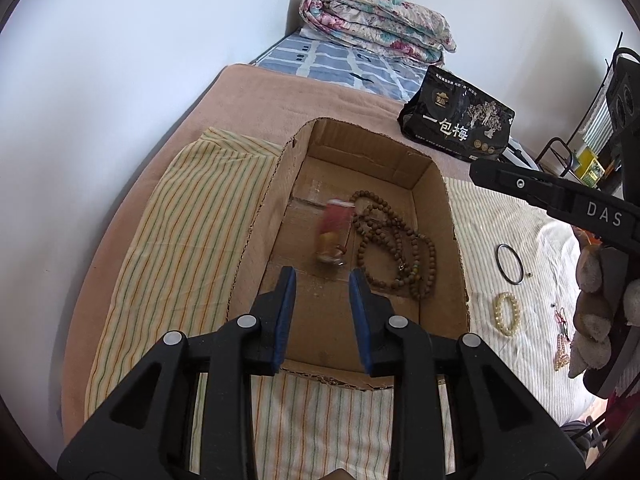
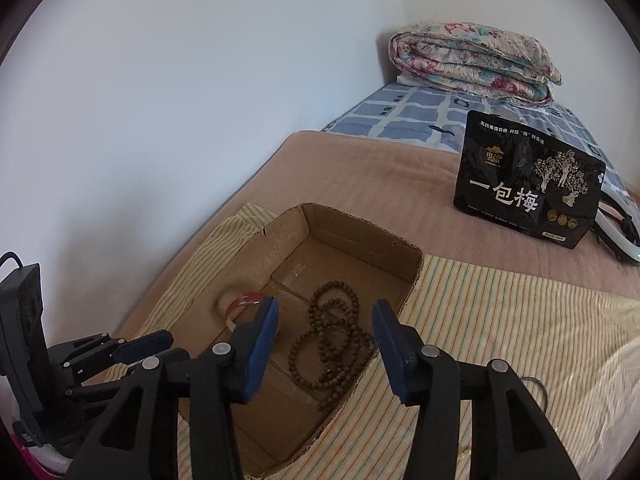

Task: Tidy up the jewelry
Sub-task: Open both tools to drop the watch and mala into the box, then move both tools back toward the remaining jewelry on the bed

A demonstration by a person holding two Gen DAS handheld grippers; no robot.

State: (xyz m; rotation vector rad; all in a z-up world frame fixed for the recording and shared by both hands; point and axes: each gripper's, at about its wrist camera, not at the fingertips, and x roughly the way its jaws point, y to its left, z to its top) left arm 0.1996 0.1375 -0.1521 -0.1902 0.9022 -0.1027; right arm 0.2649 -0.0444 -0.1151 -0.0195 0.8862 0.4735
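Observation:
An open cardboard box (image 1: pixel 448 216) (image 2: pixel 412 280) lies on a striped cloth on the bed. In it lie a long brown bead necklace (image 1: pixel 394 244) (image 2: pixel 332 340) and a blurred red and orange bracelet (image 1: pixel 334 232) (image 2: pixel 248 300). My left gripper (image 1: pixel 322 280) is open and empty just above the box, behind the blurred bracelet; it also shows in the right wrist view (image 2: pixel 148 344). My right gripper (image 2: pixel 326 316) is open and empty above the box's right side. Right of the box lie a black ring bangle (image 1: pixel 509 264), a pearl bracelet (image 1: pixel 507 314) and a pink bead piece (image 1: pixel 562 350).
A black snack bag (image 1: pixel 456 128) (image 2: pixel 528 192) stands behind the box on the pink blanket (image 1: pixel 256 96). A folded floral quilt (image 1: pixel 376 24) (image 2: pixel 472 60) lies at the far end. A white wall runs along the left. A black rack (image 1: pixel 600 120) stands at right.

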